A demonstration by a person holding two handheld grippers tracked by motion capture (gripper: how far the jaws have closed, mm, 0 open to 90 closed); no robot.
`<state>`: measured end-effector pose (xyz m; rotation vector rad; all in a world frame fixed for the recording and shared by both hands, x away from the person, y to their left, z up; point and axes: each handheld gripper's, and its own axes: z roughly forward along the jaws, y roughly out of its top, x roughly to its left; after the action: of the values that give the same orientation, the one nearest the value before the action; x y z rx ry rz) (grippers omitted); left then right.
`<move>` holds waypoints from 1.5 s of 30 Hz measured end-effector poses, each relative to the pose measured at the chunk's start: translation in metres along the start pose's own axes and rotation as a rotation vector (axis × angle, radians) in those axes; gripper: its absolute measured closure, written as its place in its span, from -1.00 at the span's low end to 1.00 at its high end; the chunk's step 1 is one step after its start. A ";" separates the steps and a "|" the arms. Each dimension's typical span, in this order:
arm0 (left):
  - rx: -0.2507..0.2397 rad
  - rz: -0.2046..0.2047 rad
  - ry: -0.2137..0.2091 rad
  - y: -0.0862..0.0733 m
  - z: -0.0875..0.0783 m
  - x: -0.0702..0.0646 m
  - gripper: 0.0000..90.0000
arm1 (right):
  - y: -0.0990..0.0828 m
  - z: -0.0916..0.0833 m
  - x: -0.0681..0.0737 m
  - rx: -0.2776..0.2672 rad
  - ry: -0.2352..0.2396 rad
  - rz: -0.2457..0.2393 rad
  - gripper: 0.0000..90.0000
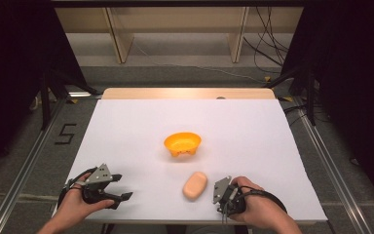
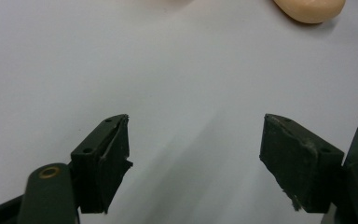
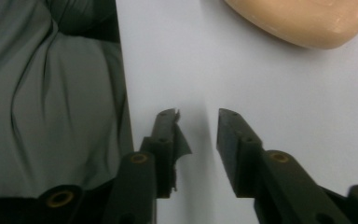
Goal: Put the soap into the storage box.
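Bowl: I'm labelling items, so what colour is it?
Orange; the bowl shows best in the high view.

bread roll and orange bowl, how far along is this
Nothing looks done yet: the bread roll lies on the white table, apart from the orange bowl, which looks empty. Nothing is in hand: the left gripper is open wide over bare table, and the right gripper, jaws a little apart, sits just short of the roll. Probably left: grasping the roll and putting it in the bowl.
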<state>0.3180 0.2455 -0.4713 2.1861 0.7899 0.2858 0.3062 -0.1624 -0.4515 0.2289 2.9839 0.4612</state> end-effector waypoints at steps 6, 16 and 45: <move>0.006 0.031 0.000 0.001 -0.001 0.001 -0.47 | 0.010 -0.005 -0.008 0.021 -0.031 -0.065 0.23; -0.005 0.004 -0.004 0.000 -0.002 0.000 -0.47 | 0.033 -0.009 -0.027 0.061 -0.047 -0.078 -0.10; -0.002 0.001 -0.021 -0.001 -0.002 0.000 -0.47 | 0.087 0.019 -0.063 0.134 0.045 -0.316 -0.47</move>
<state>0.3173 0.2470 -0.4707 2.1842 0.7767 0.2630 0.3817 -0.0855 -0.4369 -0.2437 3.0170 0.2343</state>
